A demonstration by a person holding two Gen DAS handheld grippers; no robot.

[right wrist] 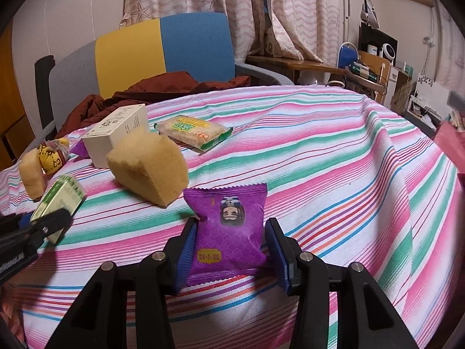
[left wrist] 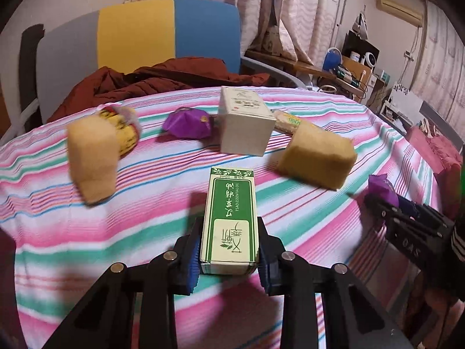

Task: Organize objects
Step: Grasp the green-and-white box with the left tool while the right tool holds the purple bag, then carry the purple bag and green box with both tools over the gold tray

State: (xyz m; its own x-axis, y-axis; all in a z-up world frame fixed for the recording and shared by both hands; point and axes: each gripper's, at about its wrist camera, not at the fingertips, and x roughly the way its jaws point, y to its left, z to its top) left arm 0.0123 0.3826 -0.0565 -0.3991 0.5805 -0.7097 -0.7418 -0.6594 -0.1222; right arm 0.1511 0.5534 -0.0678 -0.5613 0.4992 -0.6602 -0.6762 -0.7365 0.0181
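Striped cloth (right wrist: 319,151) lies bare rightward to its edge; objects cluster left.

A green and white essential-oil box (left wrist: 228,218) lies lengthwise between the blue pads of the left tool (left wrist: 228,257), clamped at its near end. A purple snack packet (right wrist: 229,226) with a cartoon face sits pinched between the right tool's (right wrist: 231,250) pads. On the striped cloth lie two yellow sponges (left wrist: 315,158) (left wrist: 91,157), a white box (left wrist: 244,122), a green-edged cracker packet (right wrist: 193,131) and another purple packet (left wrist: 187,123).
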